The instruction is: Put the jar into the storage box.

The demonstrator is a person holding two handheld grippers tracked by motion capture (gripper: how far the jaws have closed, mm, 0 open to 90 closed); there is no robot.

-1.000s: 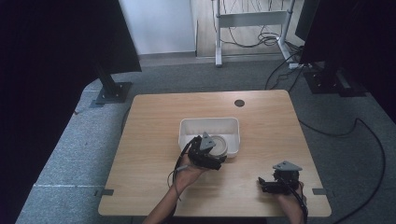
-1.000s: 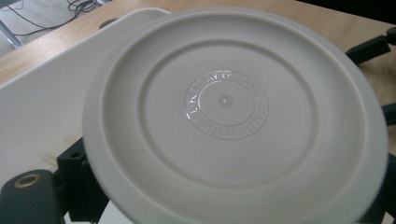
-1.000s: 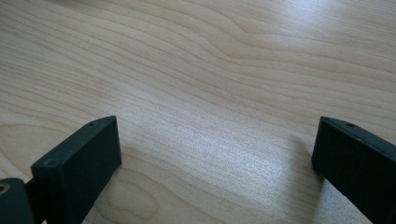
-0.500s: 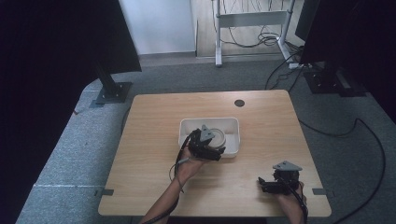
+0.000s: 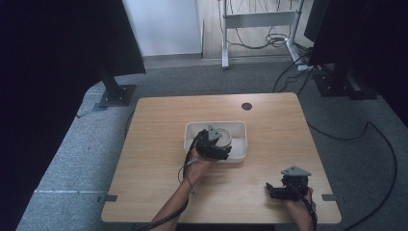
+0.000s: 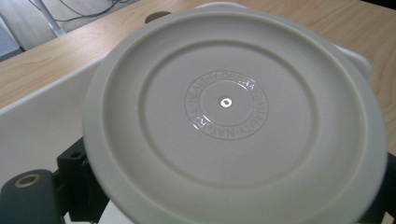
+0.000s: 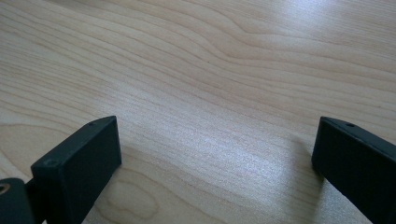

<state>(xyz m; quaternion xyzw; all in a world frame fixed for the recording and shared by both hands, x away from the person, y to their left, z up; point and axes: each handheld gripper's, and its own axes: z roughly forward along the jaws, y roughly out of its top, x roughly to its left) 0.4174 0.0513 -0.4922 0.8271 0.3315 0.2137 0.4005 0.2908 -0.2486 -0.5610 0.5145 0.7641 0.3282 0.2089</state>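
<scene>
The worktop (image 5: pixel 159 120) is carrying one white rectangular tub (image 5: pixel 239 144) near its middle, and the work in hand is centring on it. Compared with a second ago, the left gripper (image 5: pixel 222 150) is reaching further forward and is now sitting over the tub's near edge, carrying a round pale lid (image 5: pixel 220 136) that is now lying over the tub's inside rather than at its near rim. In the left gripper view the lid (image 6: pixel 233 116) is lying close and face-up, tilted a little, with the black jaws closed on its near rim and the tub wall (image 6: pixel 42 126) behind it. That shift suggests the lid is being lowered into the tub, with release probably the next step. The right gripper (image 5: pixel 281 190) is resting in the same spot at the near right of the worktop, its jaws spread wide over bare wood (image 7: pixel 210 93) and holding nothing.
</scene>
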